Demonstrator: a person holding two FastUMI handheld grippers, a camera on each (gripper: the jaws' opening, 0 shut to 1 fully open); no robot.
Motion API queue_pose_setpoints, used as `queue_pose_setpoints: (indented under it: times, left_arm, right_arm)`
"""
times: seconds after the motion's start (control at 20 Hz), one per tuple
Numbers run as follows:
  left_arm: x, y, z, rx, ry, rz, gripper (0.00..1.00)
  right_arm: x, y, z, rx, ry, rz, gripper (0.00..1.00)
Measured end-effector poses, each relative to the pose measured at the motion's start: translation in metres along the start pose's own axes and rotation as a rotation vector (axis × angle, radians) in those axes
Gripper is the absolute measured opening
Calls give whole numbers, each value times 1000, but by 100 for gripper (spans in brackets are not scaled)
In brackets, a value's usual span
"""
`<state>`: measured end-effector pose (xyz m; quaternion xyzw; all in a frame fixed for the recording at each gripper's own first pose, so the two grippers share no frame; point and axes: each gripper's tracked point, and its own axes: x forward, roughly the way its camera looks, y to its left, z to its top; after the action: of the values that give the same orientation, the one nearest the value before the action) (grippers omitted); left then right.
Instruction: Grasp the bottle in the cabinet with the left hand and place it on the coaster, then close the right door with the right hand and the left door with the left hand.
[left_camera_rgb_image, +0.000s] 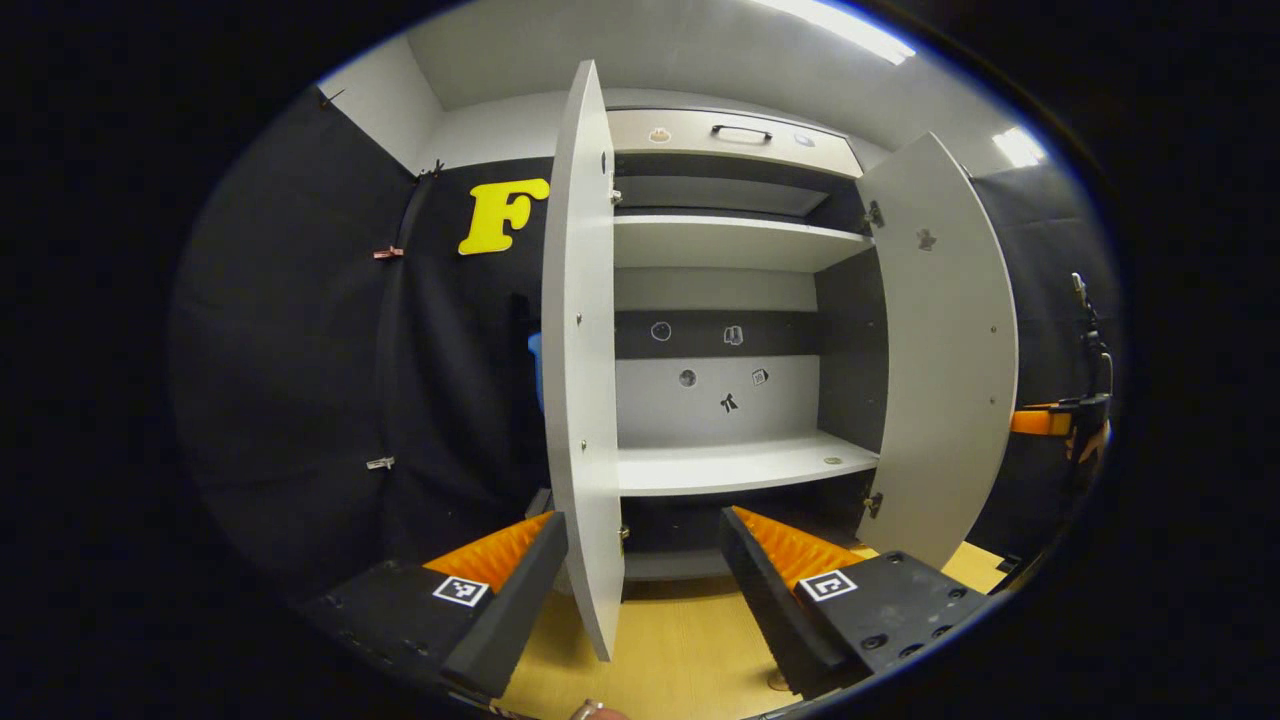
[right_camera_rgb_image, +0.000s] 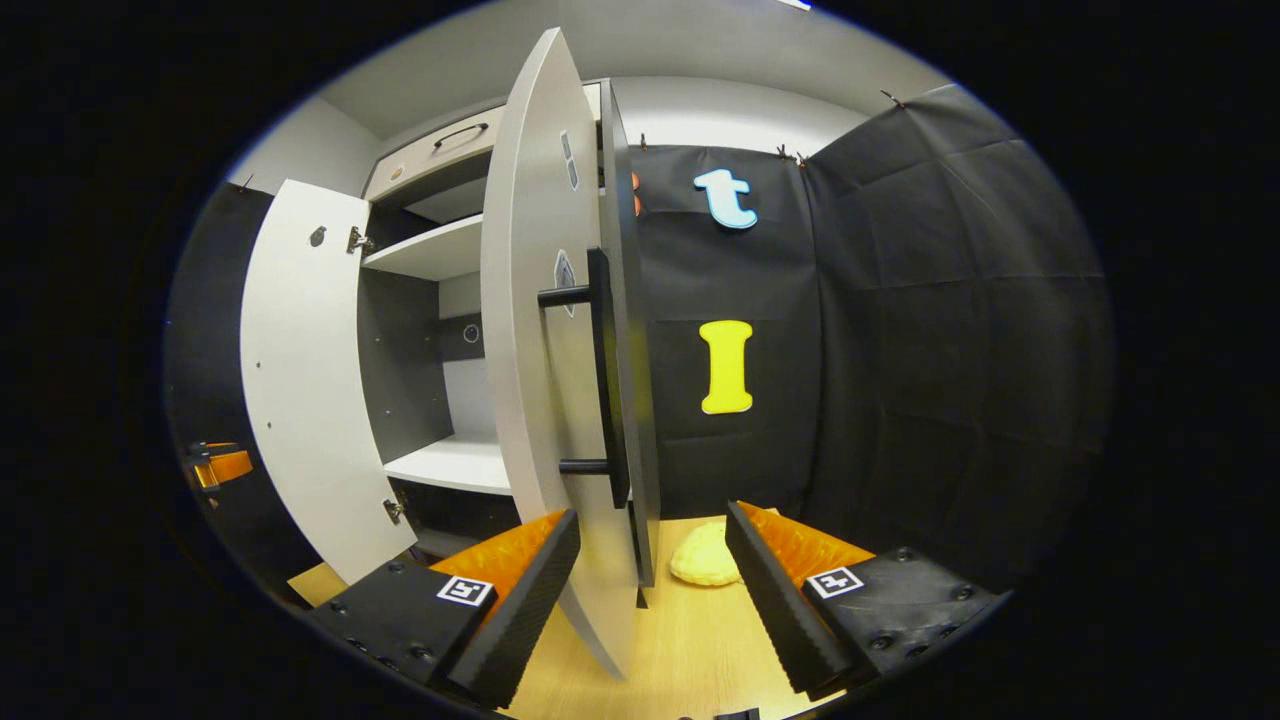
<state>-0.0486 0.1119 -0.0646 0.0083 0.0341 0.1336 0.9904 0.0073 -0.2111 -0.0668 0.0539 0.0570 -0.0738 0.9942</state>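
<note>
Lit brightly from ceiling strip lights, glaring white at the top, sharp in the middle, strongly bowed toward fisheye edges.

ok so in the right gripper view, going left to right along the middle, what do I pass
Far cabinet door, swung open → cabinet shelf → near cabinet door, edge-on → its bar handle → black cloth wall. Lower down, a pale yellow object lies on the wooden table between the right gripper fingers.

Both views face the open cabinet closely, from opposite door edges.
</note>
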Motion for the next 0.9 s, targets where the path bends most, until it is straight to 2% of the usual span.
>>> queue_pose_setpoints:
  times: [0.15,0.4,0.45,0.9]
  left_arm:
    - [3,9,3,25,-11,54,97]
    - [9,10,5,8,-13,74,97]
    - [10,10,5,9,-13,79,97]
    - [4,36,7,22,-18,164,97]
  right_arm:
    - [2,7,-2,-10,0,60,98]
    - [8,31,-4,-11,10,152,100]
    - [9,38,-5,-20,11,174,98]
    - [43,114,-12,-22,23,383,98]
